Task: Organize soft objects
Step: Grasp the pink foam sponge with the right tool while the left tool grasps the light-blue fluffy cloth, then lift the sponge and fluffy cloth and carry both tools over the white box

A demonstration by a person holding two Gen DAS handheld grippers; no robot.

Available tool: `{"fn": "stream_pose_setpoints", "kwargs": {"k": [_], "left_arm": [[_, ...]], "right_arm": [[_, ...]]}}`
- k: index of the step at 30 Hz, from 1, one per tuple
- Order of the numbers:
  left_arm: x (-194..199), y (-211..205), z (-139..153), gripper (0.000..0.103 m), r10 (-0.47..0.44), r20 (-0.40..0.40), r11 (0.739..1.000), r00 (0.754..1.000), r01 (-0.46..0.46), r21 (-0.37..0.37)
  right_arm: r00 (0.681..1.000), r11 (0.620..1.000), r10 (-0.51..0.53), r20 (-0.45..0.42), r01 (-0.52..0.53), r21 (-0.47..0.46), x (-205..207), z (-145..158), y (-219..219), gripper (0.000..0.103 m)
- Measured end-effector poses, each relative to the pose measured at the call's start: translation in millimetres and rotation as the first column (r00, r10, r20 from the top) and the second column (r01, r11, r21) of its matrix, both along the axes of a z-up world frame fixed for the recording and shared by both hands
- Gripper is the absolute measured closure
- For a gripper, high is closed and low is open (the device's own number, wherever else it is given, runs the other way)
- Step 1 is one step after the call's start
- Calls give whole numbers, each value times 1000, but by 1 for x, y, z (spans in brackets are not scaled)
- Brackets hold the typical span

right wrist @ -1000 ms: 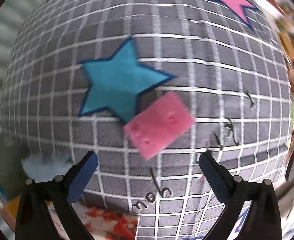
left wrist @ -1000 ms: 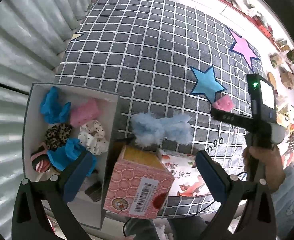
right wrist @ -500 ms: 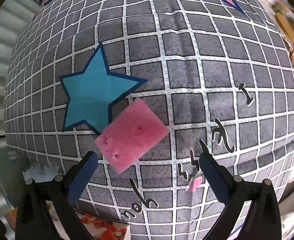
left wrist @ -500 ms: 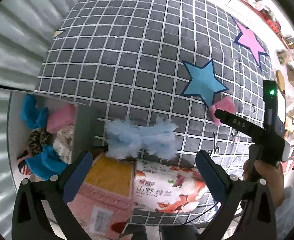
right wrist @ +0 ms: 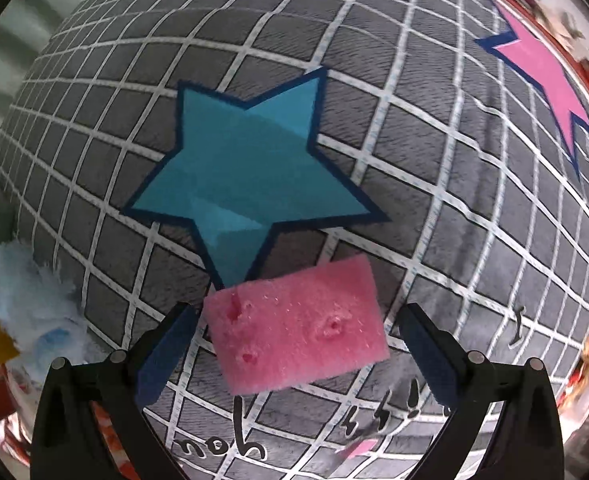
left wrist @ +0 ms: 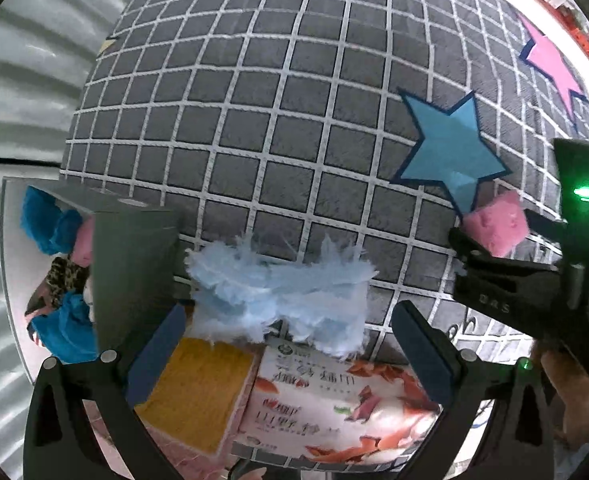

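Right gripper (right wrist: 294, 352) has closed in on the pink sponge (right wrist: 296, 324) — now between its spread fingers, earlier ahead of them. Left gripper (left wrist: 290, 344) dropped toward the fluffy blue scrunchie (left wrist: 278, 292) — fingertips now flank it.

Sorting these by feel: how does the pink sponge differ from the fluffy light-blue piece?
The pink sponge is a smooth-edged rectangular block; the fluffy light-blue piece is shaggy and bow-shaped. The sponge lies between the open right gripper fingers; the blue piece lies beside the grey box.
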State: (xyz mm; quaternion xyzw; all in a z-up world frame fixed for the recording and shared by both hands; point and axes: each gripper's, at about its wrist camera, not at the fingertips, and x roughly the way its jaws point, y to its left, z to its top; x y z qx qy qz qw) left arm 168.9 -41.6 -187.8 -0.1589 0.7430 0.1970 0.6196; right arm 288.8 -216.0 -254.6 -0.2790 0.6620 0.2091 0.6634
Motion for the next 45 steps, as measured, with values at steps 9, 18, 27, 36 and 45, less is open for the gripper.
{"fn": "stream_pose_setpoints", "kwargs": {"k": [9,18,27,36,45], "left_arm": [[4,4,-47,0,54,-85,997,995,-48,64],[1,3,-90,1,58,-172,996,983,-46,73],[35,-32,-89,65,-76,-131,997,988,79,12],[44,-72,-52,84,-195,-38,981,980,195,-4],[31,-86,10,84,-294,65,955,954,296,-27]], "right_arm": [[996,995,-80,-43,82,51,5,14,-14,31],[976,965,-190,-108,205,161,14,51,-45,31],[953,933,-262,-151,291,213,6,80,-68,31],[935,917,-311,-167,342,206,-4,94,-90,31],[921,906,-347,-175,378,192,-16,101,-104,31]]}}
